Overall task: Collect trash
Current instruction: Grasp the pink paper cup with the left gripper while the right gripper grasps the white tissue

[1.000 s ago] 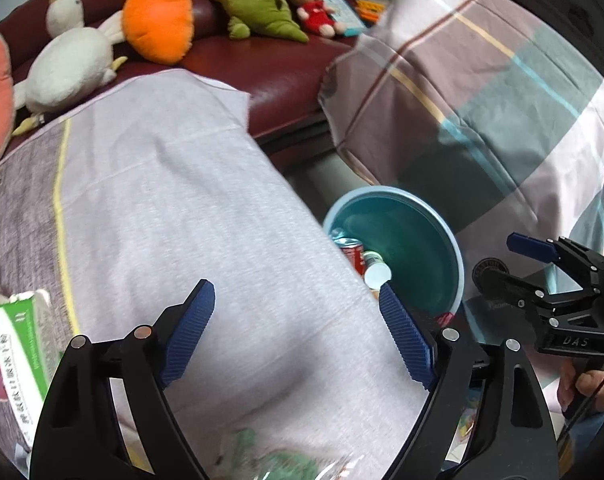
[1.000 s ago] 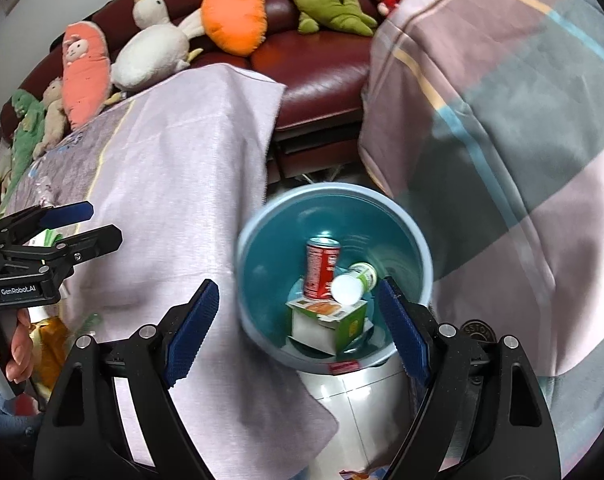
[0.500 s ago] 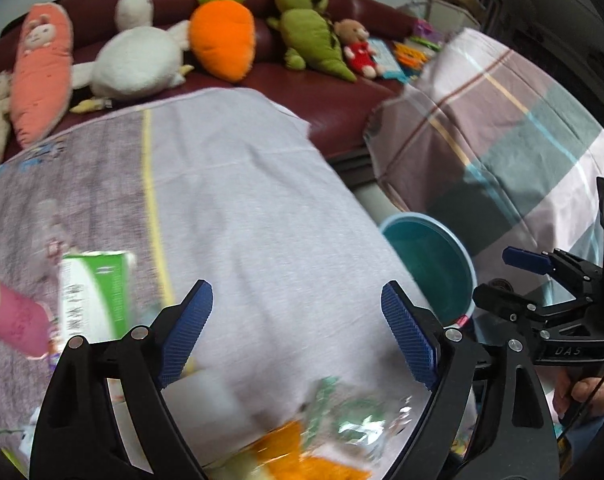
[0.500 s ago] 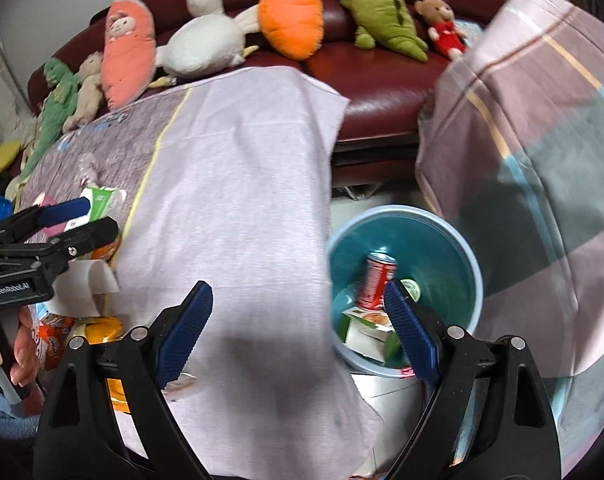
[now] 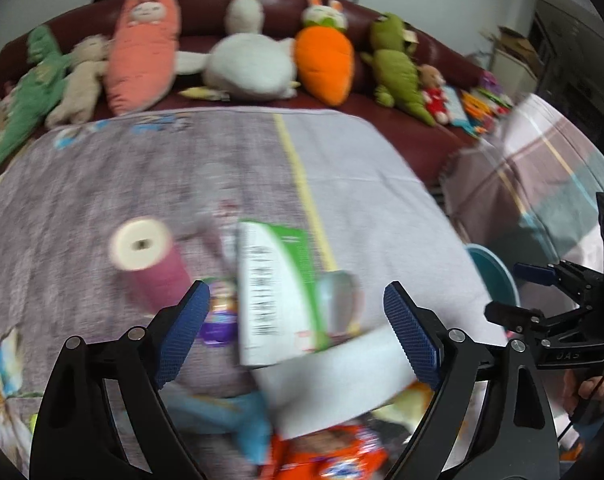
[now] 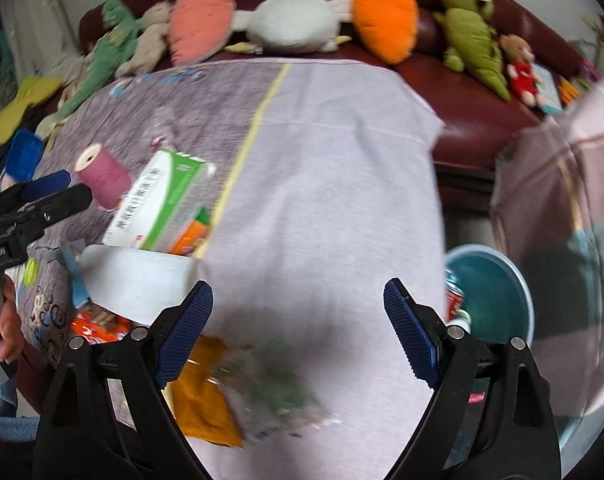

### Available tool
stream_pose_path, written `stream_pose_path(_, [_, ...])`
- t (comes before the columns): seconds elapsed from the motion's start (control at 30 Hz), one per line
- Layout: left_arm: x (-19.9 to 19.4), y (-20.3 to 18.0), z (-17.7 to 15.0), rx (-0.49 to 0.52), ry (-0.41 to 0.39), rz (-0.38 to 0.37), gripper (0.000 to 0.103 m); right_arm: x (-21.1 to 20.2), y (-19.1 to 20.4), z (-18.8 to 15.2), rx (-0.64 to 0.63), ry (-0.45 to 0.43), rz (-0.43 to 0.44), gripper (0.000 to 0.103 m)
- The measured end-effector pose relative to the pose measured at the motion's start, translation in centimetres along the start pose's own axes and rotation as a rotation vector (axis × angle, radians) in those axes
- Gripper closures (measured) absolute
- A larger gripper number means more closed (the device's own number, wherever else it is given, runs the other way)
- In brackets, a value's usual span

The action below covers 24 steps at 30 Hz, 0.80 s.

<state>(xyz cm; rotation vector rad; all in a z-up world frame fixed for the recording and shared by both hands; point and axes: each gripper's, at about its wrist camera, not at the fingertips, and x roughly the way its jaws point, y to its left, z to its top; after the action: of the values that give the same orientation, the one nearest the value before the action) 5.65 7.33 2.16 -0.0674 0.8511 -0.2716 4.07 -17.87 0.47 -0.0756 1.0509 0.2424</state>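
In the left wrist view my left gripper (image 5: pixel 296 304) hangs open over a pile of trash on the cloth-covered table (image 5: pixel 366 184): a green-and-white box (image 5: pixel 274 288), a pink roll (image 5: pixel 150 264), a white sheet of paper (image 5: pixel 334 384), a small purple packet (image 5: pixel 220 316) and an orange packet (image 5: pixel 330 460). Nothing is between its fingers. My right gripper (image 6: pixel 298 292) is open and empty above bare cloth, with a yellow-orange packet (image 6: pixel 202 400) and a clear wrapper (image 6: pixel 278 400) just below it. The teal bin (image 6: pixel 498 292) stands on the floor to its right, with a red can (image 6: pixel 454 300) inside.
A dark red sofa (image 5: pixel 406 132) with several plush toys runs along the far side of the table. A plaid cloth (image 6: pixel 562 200) drapes over something at the right, beyond the bin. A hand (image 6: pixel 6 332) holds the left gripper at the left edge.
Both grippers have swung left, away from the bin and over the table. The bin slid to the right edge of both views, and the trash pile came into view.
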Motion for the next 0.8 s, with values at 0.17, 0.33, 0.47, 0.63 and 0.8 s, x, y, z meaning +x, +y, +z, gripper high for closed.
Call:
stream_pose_path(0.17, [0.1,5.2,-0.8,-0.057,0.021,0.080,0.014,1.5,3.7,1.3,-0.065,0.029,0.030,0.019])
stream_pose_path(0.33, [1.4,8.3,-1.3,-0.077,0.048,0.125,0.014,2.6,7.0,1.3,-0.167,0.077,0.076,0.019])
stream_pose_path(0.47, [2.5,9.7,-1.5,-0.094,0.078,0.131,0.014,3.7,10.0,1.1,-0.289,0.127,0.109,0.019])
stream_pose_path(0.63, [2.6,10.6,-2.4,-0.114,0.086,0.121,0.014,5.8,12.5,1.4,-0.410,0.171,0.133,0.019])
stream_pose_path(0.8, [2.7,11.1,-2.8,-0.130,0.090,0.123,0.014,7.9,13.3,0.9,-0.439,0.230,0.166,0.023])
